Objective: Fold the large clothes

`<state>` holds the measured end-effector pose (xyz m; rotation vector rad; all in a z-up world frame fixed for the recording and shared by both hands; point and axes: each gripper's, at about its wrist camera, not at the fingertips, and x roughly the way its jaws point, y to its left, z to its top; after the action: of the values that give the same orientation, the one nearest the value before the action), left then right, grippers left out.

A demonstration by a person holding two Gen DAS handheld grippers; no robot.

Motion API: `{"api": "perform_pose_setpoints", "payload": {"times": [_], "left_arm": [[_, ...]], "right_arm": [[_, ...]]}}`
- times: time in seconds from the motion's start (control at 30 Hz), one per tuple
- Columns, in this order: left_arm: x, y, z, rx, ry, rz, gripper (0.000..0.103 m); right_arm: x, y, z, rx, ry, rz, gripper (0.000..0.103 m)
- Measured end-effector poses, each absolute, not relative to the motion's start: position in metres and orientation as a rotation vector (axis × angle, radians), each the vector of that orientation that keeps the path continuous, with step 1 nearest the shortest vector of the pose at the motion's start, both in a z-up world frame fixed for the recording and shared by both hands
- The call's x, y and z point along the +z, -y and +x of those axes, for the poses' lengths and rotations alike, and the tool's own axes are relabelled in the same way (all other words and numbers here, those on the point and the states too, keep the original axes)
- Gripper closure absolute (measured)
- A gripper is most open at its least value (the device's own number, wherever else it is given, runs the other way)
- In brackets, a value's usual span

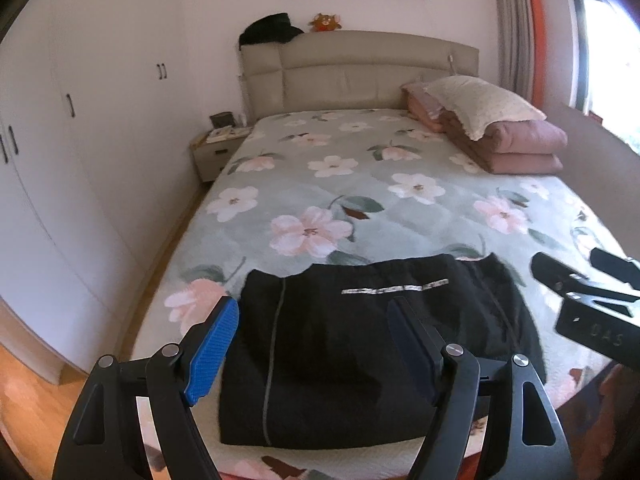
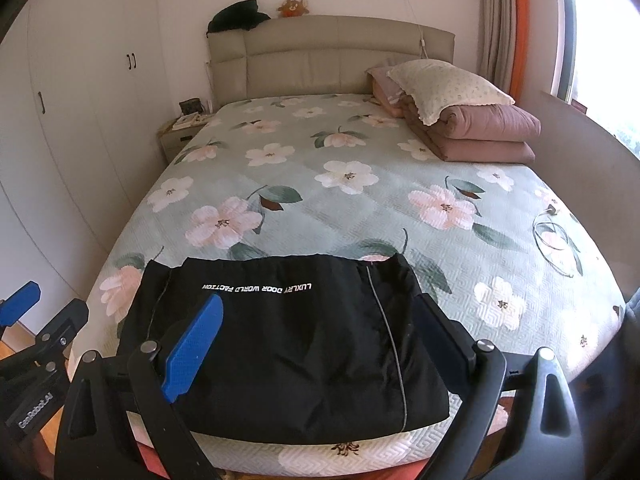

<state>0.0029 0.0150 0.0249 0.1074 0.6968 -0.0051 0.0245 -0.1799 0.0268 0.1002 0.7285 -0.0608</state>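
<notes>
A black jacket (image 1: pixel 360 352) lies folded into a flat rectangle at the near end of the bed, with white lettering across its far part; it also shows in the right wrist view (image 2: pixel 288 344). My left gripper (image 1: pixel 314 320) is open and empty, held above the jacket's near left part, its blue pads (image 1: pixel 212 350) spread wide. My right gripper (image 2: pixel 320 320) is open and empty above the jacket's near part. The right gripper also shows at the right edge of the left wrist view (image 1: pixel 584 276), beside the jacket.
The bed (image 2: pixel 360 184) has a green floral cover. Folded pink quilts with a pillow (image 2: pixel 460 120) lie at its far right. A white cable (image 2: pixel 554 236) lies on the right side. A nightstand (image 1: pixel 216 152) and white wardrobes (image 1: pixel 80 140) stand to the left.
</notes>
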Motion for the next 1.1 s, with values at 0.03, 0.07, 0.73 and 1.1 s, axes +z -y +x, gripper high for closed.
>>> {"api": "perform_pose_setpoints", "payload": {"times": [0.03, 0.07, 0.73, 1.1], "left_arm": [[0.024, -0.015, 0.003, 0.002, -0.699, 0.112, 0.025], [0.024, -0.016, 0.003, 0.003, -0.701, 0.112, 0.025], [0.025, -0.013, -0.001, 0.023, -0.705, 0.139, 0.025], [0.024, -0.017, 0.001, 0.021, -0.705, 0.135, 0.025]], "right_arm": [[0.027, 0.180, 0.024, -0.059, -0.728, 0.100, 0.007], [0.026, 0.181, 0.024, -0.058, -0.731, 0.098, 0.007], [0.015, 0.182, 0.021, -0.037, -0.769, 0.095, 0.007], [0.007, 0.190, 0.024, -0.017, -0.793, 0.081, 0.007]]}}
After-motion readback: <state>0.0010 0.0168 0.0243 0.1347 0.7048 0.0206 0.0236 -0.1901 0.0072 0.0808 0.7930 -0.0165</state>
